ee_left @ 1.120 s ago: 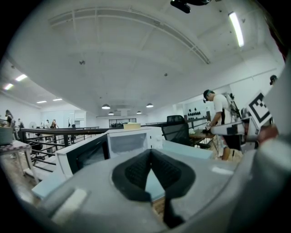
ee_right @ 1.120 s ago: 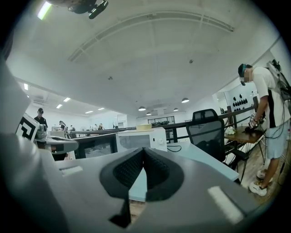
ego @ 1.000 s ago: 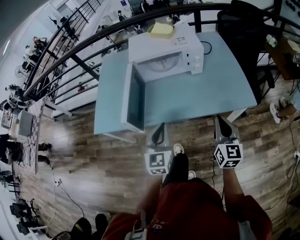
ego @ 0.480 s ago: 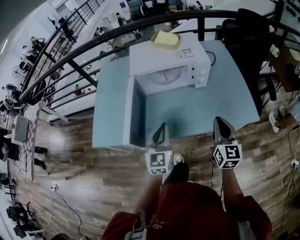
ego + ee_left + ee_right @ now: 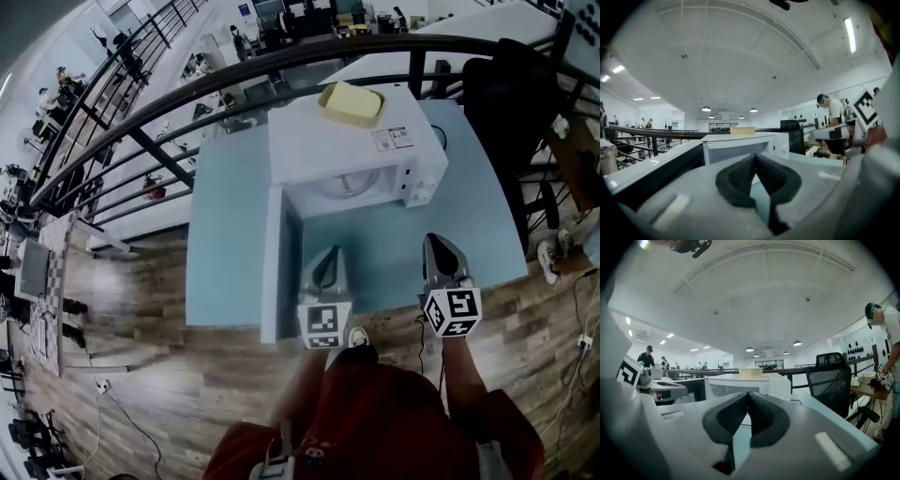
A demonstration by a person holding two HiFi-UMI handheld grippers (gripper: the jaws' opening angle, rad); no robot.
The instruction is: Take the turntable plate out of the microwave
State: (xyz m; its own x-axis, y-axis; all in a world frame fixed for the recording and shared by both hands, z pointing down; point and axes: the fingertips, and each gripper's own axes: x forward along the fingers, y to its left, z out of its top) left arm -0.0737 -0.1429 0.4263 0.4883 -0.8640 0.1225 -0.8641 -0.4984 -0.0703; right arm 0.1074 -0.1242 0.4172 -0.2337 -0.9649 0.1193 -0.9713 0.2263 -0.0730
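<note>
Left gripper [image 5: 325,254]: you hold it over the near edge of the table [image 5: 225,234], pointing at the microwave [image 5: 347,150]. Its own view shows the two dark ribbed pads [image 5: 736,177] meeting at the tips, with nothing between them. Closed and empty.
Right gripper [image 5: 434,241]: beside the left one and level with it, also over the near table edge, aimed at the control side of the microwave. Pads pressed together at the tips, nothing held.
Turntable plate [image 5: 349,184]: inside the microwave cavity, lying flat. Only its front part shows under the top of the opening. Neither gripper touches it; both are well short of the opening.
Door [image 5: 274,262]: swung fully open to your left, edge-on toward you, just beside your left gripper.
Microwave top: a pale yellow block [image 5: 351,101] sits near the back, with a small label to its right.
Surroundings: a black chair [image 5: 511,84] stands at the table's far right, a dark railing [image 5: 187,94] runs behind the table, and wood-plank floor [image 5: 169,375] lies under you.
</note>
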